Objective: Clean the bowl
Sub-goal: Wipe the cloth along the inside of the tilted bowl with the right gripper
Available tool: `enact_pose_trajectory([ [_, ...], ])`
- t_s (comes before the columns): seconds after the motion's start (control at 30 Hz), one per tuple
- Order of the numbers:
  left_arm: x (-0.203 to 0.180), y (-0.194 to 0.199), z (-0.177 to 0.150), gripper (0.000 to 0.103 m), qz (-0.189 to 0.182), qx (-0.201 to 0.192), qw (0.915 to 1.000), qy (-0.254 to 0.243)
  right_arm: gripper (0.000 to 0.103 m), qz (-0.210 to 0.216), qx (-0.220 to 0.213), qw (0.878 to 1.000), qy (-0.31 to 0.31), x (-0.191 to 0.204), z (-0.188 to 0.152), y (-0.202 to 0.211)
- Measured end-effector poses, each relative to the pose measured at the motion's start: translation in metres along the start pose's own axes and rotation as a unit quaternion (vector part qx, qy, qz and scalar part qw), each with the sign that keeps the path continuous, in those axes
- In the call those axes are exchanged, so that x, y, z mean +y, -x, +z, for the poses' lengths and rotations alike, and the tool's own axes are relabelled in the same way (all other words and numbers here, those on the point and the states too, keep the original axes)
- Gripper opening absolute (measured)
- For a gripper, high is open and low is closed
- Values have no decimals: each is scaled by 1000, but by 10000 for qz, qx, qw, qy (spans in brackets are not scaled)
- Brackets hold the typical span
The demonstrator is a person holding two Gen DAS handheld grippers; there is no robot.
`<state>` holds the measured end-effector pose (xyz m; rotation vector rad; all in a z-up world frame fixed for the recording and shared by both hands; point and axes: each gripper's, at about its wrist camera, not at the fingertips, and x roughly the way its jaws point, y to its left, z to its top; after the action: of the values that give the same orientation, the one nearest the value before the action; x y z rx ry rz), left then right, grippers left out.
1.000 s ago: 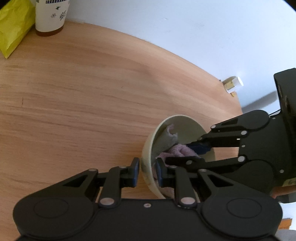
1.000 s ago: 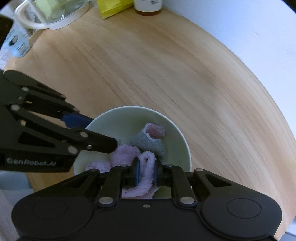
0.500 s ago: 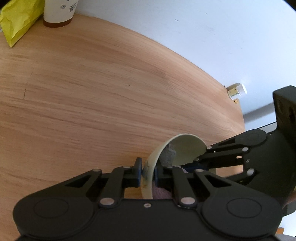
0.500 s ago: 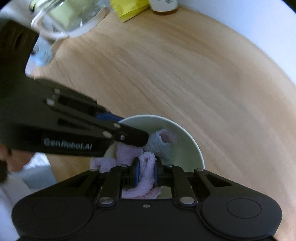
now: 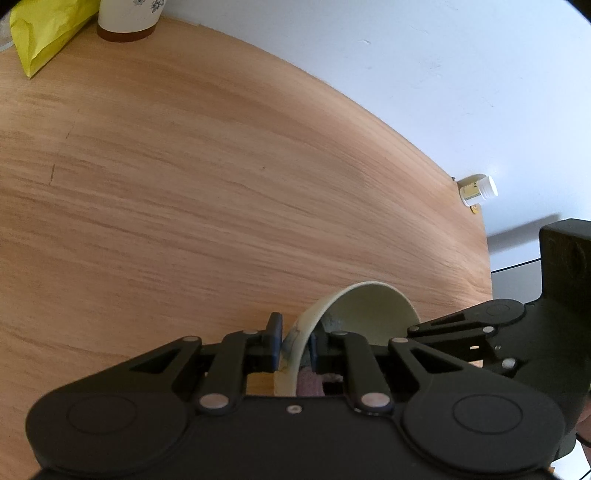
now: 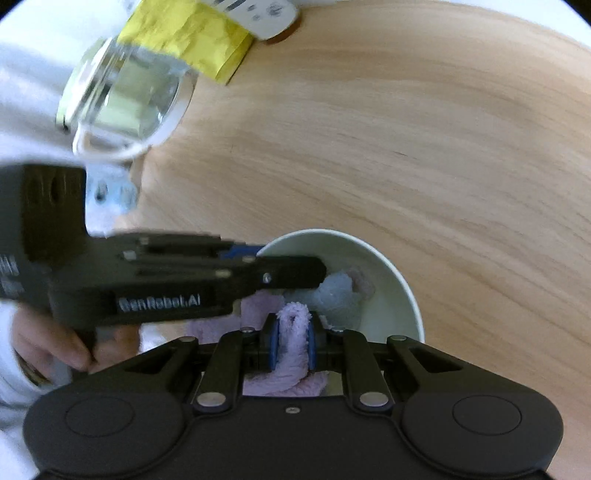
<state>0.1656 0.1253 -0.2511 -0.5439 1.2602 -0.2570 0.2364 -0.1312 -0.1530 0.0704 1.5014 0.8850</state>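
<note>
A light wooden table (image 5: 221, 192) is seen beyond the left gripper (image 5: 293, 345). Far ahead to its left, a yellow bag (image 5: 44, 33) and a flowered cup (image 5: 127, 18) are set on it.

Cloth (image 6: 291, 332) lies in bowl (image 6: 391, 280) on table (image 6: 406, 147), cup (image 5: 127, 16) behind

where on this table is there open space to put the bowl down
The wooden table is bare across its wide middle, between the bowl and the wall. It is crowded in the far corner: yellow bag, floral cup, glass pitcher. A small bottle stands beyond the right edge.
</note>
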Motion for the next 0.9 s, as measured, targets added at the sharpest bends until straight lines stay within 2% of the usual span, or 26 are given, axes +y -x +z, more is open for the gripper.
enact_pose_trajectory([
  [0.3, 3, 0, -5, 14, 41, 3, 10000, 46, 19, -200, 3, 9987, 479, 8, 2, -1],
  [0.43, 3, 1, -7, 13, 78, 1, 10000, 25, 18, -160, 53, 9990, 423, 5, 2, -1],
  [0.63, 2, 1, -9, 13, 161, 15, 9998, -82, 17, -750, 175, 9914, 1058, 24, 4, -12],
  [0.8, -2, -2, -11, 13, 250, 24, 9995, -193, 15, -845, 189, 9898, 1127, 29, 7, -16],
  [0.9, -4, -5, -12, 13, 291, 31, 9993, -222, 15, -1062, 157, 9847, 1372, 34, 2, -16],
])
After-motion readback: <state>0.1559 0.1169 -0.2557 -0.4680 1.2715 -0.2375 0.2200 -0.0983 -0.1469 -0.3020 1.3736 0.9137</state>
